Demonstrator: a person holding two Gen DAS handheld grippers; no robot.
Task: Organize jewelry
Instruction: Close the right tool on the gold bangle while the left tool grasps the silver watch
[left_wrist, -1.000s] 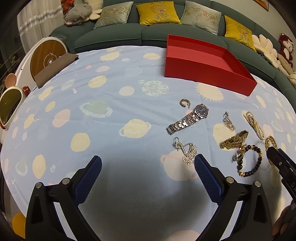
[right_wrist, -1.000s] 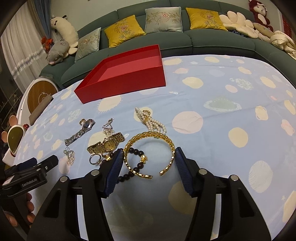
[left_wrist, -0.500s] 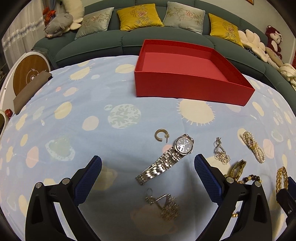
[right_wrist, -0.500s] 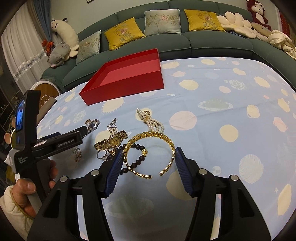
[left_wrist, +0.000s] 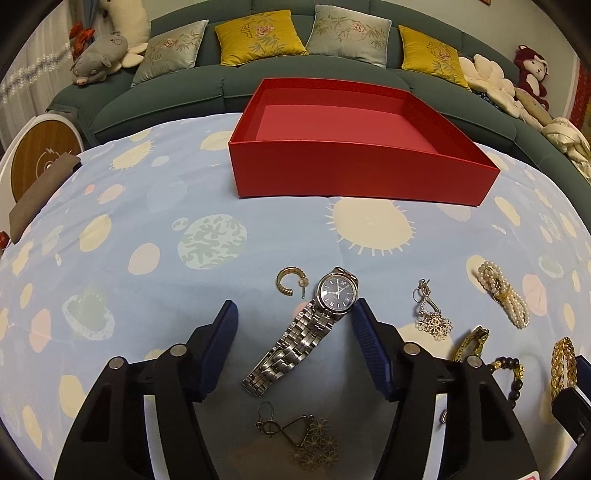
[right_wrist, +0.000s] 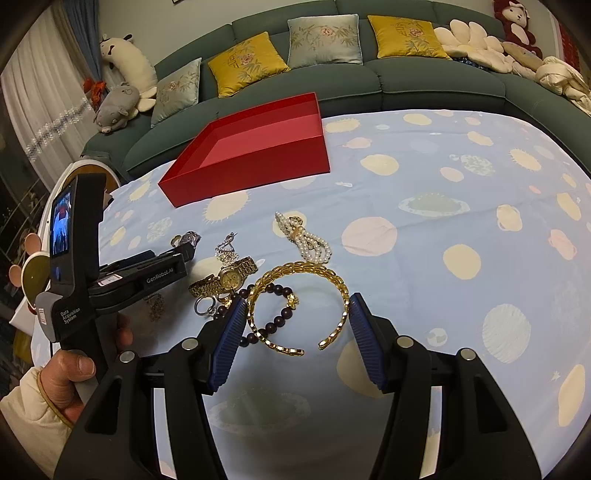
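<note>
blue planet-print cloth covers the table, green sofa w/ yellow and grey cushions behind it. left wrist view: red box sits at the far side of the cloth, open top, nothing visible inside. left gripper low over the cloth, jaws wide apart, gripping nothing. silver watch lies diagonally between the two blue pads, dial end close to the right pad; contact not clear. gold hoop earring just beyond the watch dial, to its left. silver flower earring lies nearer the camera, between the gripper arms. second flower earring to the right of the right pad, pearl bracelet farther right. gold watch, dark bead bracelet and gold bangle partly hidden at the right edge.

right wrist view: same cloth and sofa, red box far left of centre. right gripper also spread open, holding nothing; gold bangle lies on the cloth between its pads, gap facing the camera. dark bead bracelet overlaps the bangle's left side, next to the left pad. gold watch and a small ring just left of that, pearl bracelet beyond the bangle. left gripper reaches in from the left, person's hand on its handle.
</note>
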